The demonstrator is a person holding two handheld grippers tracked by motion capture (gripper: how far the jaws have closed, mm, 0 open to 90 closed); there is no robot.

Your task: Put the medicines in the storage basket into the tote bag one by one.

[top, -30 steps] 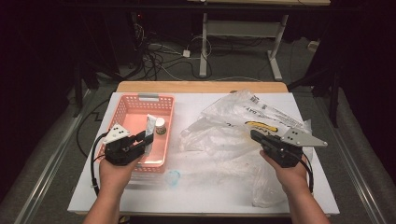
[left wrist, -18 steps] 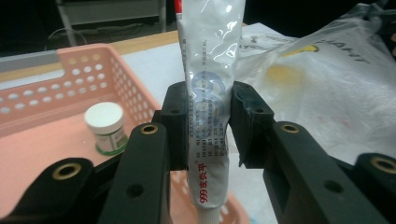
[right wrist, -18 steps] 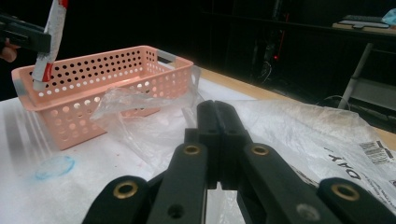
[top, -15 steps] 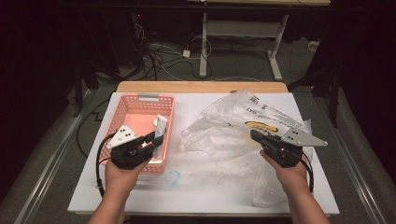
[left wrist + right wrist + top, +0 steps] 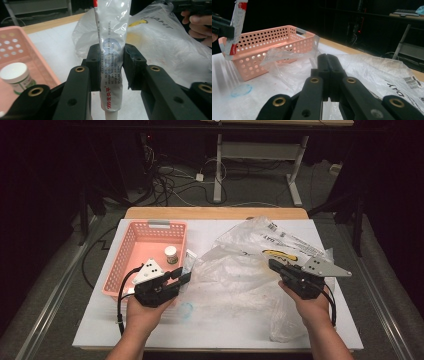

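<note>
Our left tongs (image 5: pixel 111 67) pinch a white ointment tube (image 5: pixel 112 50) across its middle, held above the table's (image 5: pixel 225 330) white top just beside the pink basket's (image 5: pixel 125 255) right wall. Our right tongs (image 5: pixel 328 75) are pressed together on a fold of the clear plastic bag (image 5: pixel 250 270), apparently holding it ready. We judge the tube lifted out of the basket and on its way to the bag; a small white-capped jar (image 5: pixel 171 254) remains in the basket.
</note>
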